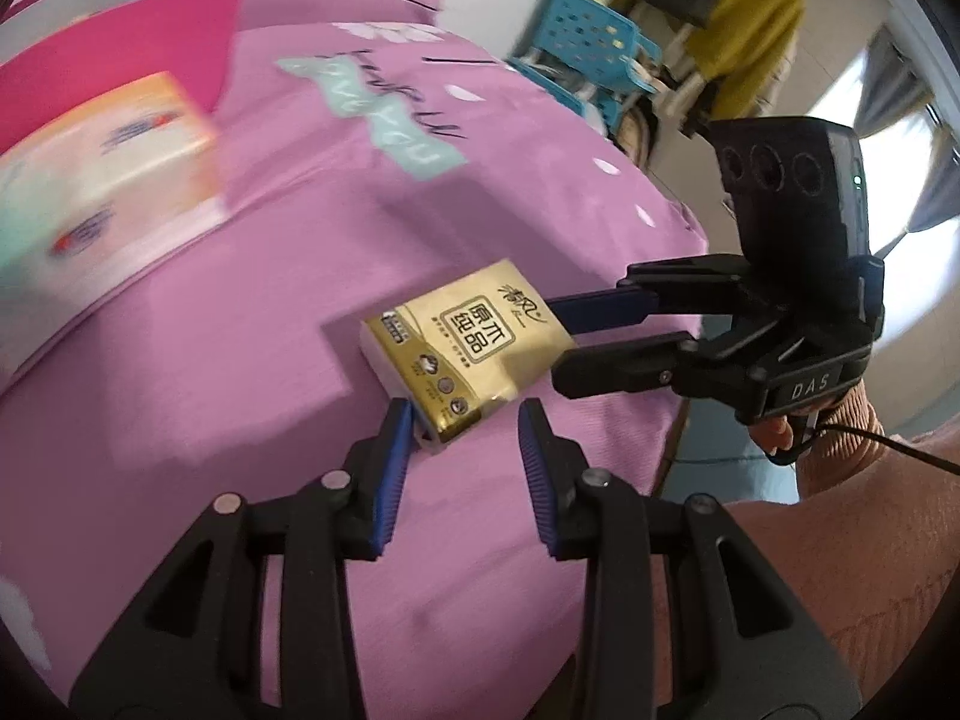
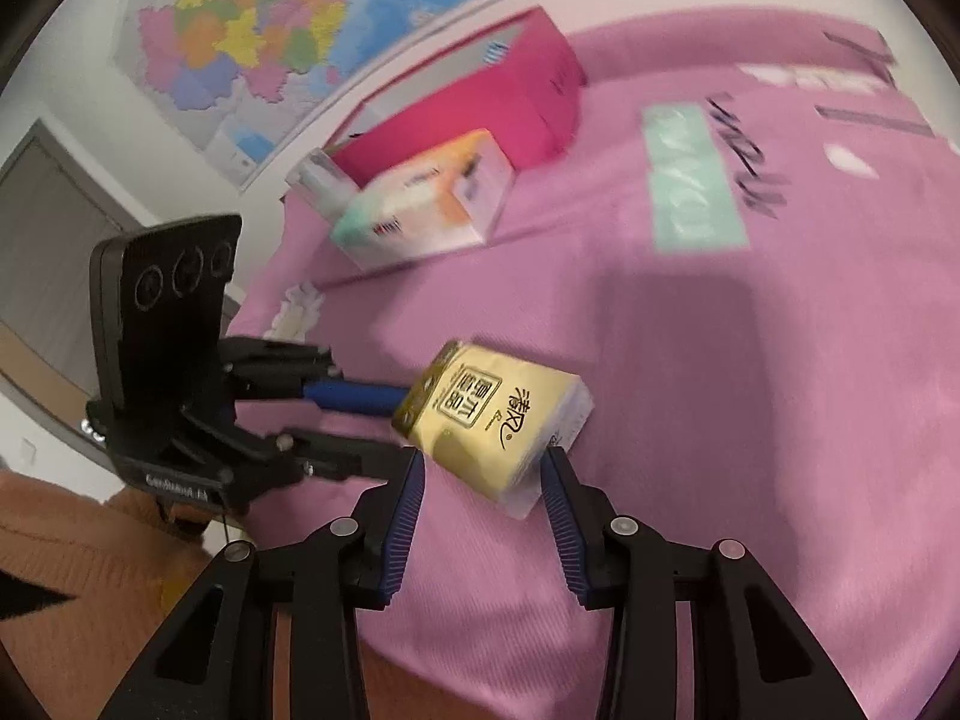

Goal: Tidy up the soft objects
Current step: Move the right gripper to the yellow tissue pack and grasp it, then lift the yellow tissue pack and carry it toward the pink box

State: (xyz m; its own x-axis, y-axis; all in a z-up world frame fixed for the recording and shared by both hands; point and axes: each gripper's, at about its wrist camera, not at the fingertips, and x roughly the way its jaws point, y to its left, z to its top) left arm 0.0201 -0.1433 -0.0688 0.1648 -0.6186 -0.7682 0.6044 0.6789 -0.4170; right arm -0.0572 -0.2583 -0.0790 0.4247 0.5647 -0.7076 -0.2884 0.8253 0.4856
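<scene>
A: Left wrist view first: finds the left gripper (image 1: 468,417) pitched steeply down over a pink bedspread (image 1: 240,360), closed on the near corner of a tissue pack (image 1: 462,342).

B: Agreed. And reaching in from the side?

A: Shows the right gripper (image 1: 558,336), held at the end of a ribbed peach sleeve (image 1: 870,510), angled down too, pinching the pack's other end between ridged blue pads (image 1: 600,300).

B: Looks soft, that pack?

A: Yes: glossy gold wrapper, crinkled, clear at the ends, wrapped round a squashy rectangular block. Sits tilted, one end raised off the bedspread near its front edge, throwing a shadow.

B: Anything else on the fabric?

A: Blurred, but makes out a bigger pastel tissue block (image 2: 420,204) touching a rigid red box (image 2: 480,102), well apart from the pack. Matte woven cover, printed with black lettering.
</scene>
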